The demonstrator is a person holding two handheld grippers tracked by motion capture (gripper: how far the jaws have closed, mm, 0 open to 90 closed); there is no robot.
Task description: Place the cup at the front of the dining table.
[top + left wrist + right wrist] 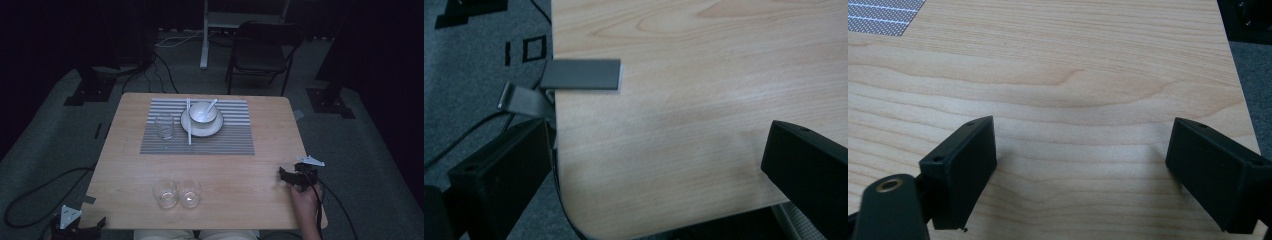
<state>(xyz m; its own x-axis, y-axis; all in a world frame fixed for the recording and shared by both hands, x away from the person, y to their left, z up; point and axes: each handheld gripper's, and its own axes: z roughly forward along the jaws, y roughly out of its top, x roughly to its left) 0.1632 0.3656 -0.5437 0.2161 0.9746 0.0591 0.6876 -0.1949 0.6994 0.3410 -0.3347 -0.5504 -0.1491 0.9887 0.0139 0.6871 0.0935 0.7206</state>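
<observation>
Both tongs, left (654, 165) and right (1080, 175), gape empty.

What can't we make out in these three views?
- Bowl contents: high view, too small and dim, and the rim hides the inside.
- The two near glasses: high view, too dim to tell whether empty.
- Left tool: high view, cut off by the bottom edge.
- Grey tape piece: left gripper view, its purpose is unclear; one end hangs past the table edge.

High view looks down on the table (240, 165) — gripper views skim its wood close.
</observation>
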